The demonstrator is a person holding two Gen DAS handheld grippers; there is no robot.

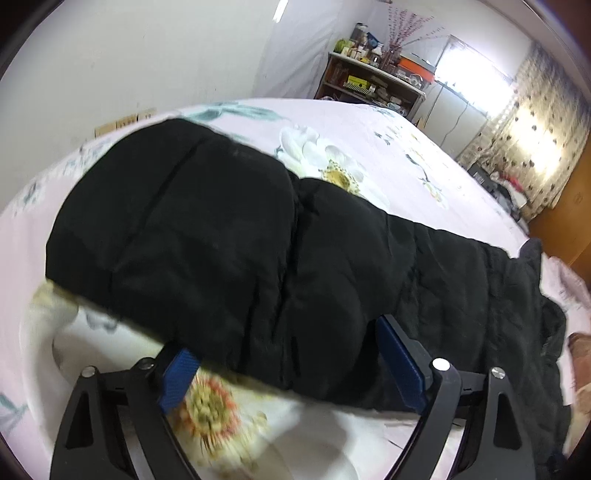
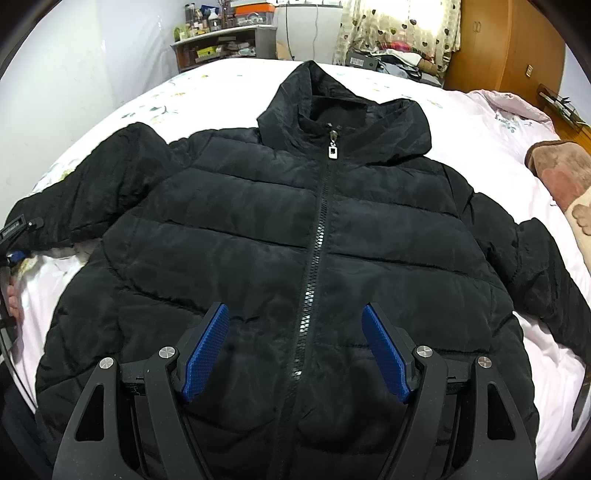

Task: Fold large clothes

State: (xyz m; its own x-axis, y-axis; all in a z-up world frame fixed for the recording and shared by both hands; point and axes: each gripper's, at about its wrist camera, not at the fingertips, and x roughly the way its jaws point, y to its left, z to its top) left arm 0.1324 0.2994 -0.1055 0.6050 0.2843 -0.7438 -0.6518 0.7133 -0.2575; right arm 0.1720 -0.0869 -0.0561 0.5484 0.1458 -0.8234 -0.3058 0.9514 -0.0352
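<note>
A black hooded puffer jacket (image 2: 280,236) lies face up and zipped on the bed, hood at the far end, both sleeves spread out. My right gripper (image 2: 295,325) is open and empty, hovering over the jacket's lower front, one finger on each side of the zipper (image 2: 317,229). In the left wrist view the jacket's left sleeve (image 1: 207,229) lies across the sheet. My left gripper (image 1: 288,347) is open with its blue pads (image 1: 400,363) astride the sleeve's near edge; the left pad is partly hidden under the fabric. The left gripper also shows at the sleeve cuff in the right wrist view (image 2: 14,254).
The bed has a pale pink floral sheet (image 1: 388,147). A brown-and-pink pillow (image 2: 565,177) lies at the bed's right side. A cluttered shelf (image 2: 218,48), a curtained window (image 2: 399,29) and a wooden wardrobe (image 2: 506,44) stand beyond the bed.
</note>
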